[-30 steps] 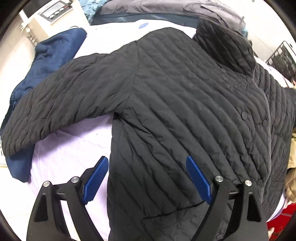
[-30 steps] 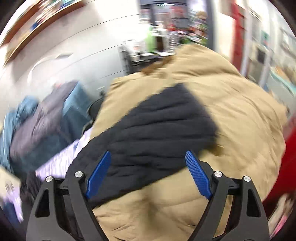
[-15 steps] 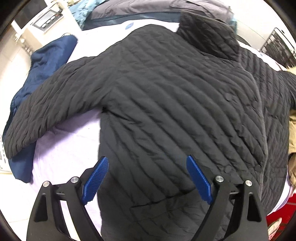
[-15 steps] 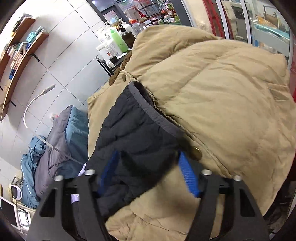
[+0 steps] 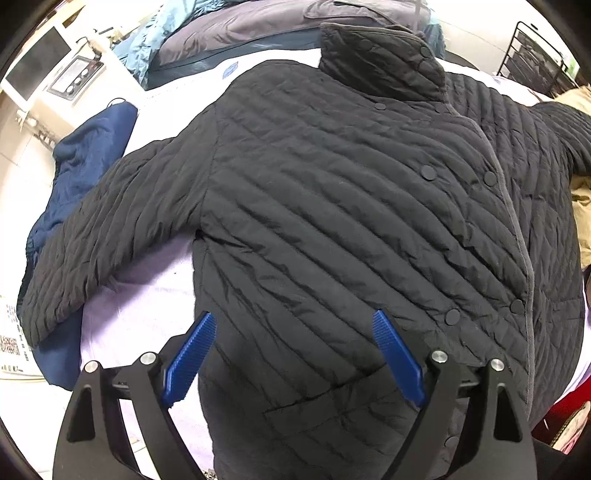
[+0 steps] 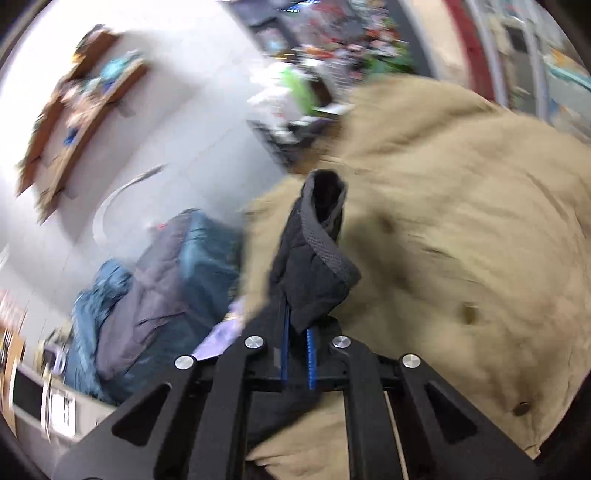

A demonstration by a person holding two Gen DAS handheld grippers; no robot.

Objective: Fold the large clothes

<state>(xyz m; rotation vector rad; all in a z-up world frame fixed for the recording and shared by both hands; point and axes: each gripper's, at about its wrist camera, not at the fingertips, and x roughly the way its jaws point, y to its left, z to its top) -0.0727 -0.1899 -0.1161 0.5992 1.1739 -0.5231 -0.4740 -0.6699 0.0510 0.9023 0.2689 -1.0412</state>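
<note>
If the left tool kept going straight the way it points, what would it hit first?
Most likely the black quilted jacket: the open left tool points at its lower front panel, spread on the pale sheet. How far above the fabric it sits is unclear.

**A cluttered workroom around us**

We see white tiled walls with a wooden shelf mounted high, its contents blurred. A pale lavender sheet covers the work surface. Beyond it lie a grey and teal heap of coats and a navy garment. A white appliance with a control panel stands at the left; a black wire rack stands at the right.
</note>
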